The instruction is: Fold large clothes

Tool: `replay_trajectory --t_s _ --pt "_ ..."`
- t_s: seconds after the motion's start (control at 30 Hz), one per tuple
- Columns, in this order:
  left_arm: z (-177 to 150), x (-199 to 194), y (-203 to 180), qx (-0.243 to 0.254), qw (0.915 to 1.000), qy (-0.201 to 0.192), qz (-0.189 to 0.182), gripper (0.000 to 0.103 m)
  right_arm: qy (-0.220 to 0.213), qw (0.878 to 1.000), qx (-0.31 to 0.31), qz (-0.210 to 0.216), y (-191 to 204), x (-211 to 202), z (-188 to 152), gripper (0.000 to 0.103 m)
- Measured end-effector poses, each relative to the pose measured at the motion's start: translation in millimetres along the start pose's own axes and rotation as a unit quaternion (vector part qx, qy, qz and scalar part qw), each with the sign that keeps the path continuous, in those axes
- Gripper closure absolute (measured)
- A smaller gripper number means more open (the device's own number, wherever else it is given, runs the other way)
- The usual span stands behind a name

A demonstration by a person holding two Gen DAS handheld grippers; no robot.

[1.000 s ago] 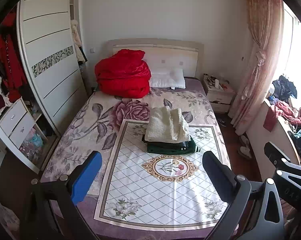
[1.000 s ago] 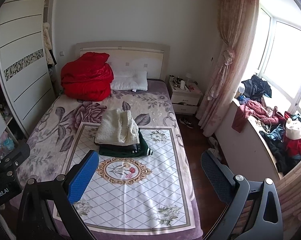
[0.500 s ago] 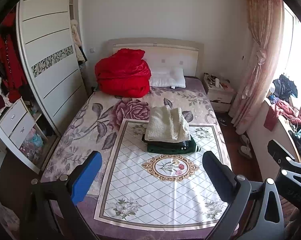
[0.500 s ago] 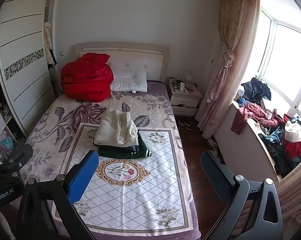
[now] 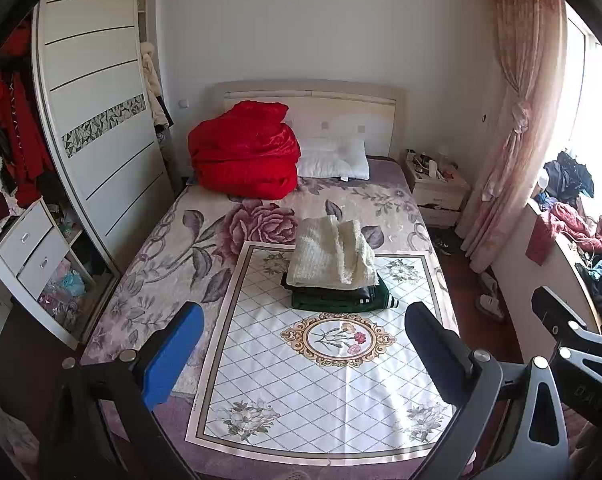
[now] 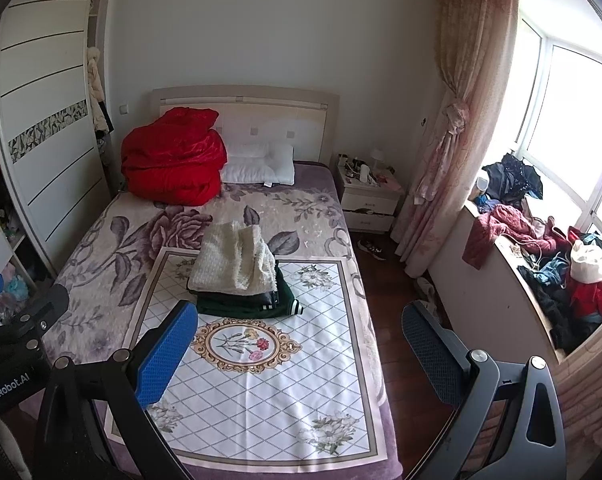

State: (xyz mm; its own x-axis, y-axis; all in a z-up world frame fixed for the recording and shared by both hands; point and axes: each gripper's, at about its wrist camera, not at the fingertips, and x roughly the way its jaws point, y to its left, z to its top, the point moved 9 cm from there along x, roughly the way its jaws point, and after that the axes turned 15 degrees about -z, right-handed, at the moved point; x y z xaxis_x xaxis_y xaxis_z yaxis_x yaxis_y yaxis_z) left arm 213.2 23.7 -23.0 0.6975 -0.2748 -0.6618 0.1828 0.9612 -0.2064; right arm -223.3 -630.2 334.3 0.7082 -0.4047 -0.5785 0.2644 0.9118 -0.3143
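A stack of folded clothes, a cream knit (image 5: 333, 254) on top of dark green and black garments (image 5: 341, 300), sits on the white patterned mat (image 5: 321, 380) on the bed. It also shows in the right wrist view (image 6: 233, 260). My left gripper (image 5: 301, 354) is open and empty, held above the foot of the bed. My right gripper (image 6: 297, 354) is open and empty, farther right, over the bed's right edge. A heap of unfolded clothes (image 6: 541, 256) lies on the window sill at right.
A red duvet (image 5: 243, 154) and white pillow (image 5: 333, 158) lie at the headboard. A wardrobe (image 5: 97, 120) stands left, a nightstand (image 6: 367, 196) and curtain (image 6: 449, 128) right. Dark wood floor (image 6: 397, 280) runs between bed and sill, with shoes on it.
Both grippers have drifted slightly back and right; the bed looks a little farther in the right wrist view. Nothing on the bed has moved.
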Motion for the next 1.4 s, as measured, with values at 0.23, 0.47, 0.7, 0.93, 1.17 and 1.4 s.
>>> replay_trajectory --t_s 0.23,0.47,0.7,0.93,1.17,1.4 --pt "1.8 -0.7 -1.0 0.002 1.0 0.0 0.001 0.0 0.003 1.0 0.002 0.005 -1.7 -2.4 -2.3 0.0" --pt "5.2 -2.7 -1.9 0.004 1.0 0.001 0.003 0.0 0.003 1.0 0.004 0.006 -1.9 -2.3 -3.0 0.0" --pt "6.2 -3.9 -2.1 0.005 1.0 0.001 0.004 0.0 0.003 1.0 0.005 0.006 -2.2 -6.1 -7.1 0.0" --pt "7.3 -4.6 -0.8 0.005 1.0 0.0 0.005 0.0 0.003 1.0 0.005 0.007 0.8 -10.8 -11.8 0.0" --pt "7.3 -6.3 0.8 0.005 1.0 -0.001 0.005 0.0 0.004 1.0 0.007 0.008 2.6 -13.9 -15.2 0.0" --pt "6.7 -6.0 0.7 0.005 1.0 -0.001 0.005 0.0 0.005 1.0 0.008 0.007 2.5 -16.8 -19.0 0.0"
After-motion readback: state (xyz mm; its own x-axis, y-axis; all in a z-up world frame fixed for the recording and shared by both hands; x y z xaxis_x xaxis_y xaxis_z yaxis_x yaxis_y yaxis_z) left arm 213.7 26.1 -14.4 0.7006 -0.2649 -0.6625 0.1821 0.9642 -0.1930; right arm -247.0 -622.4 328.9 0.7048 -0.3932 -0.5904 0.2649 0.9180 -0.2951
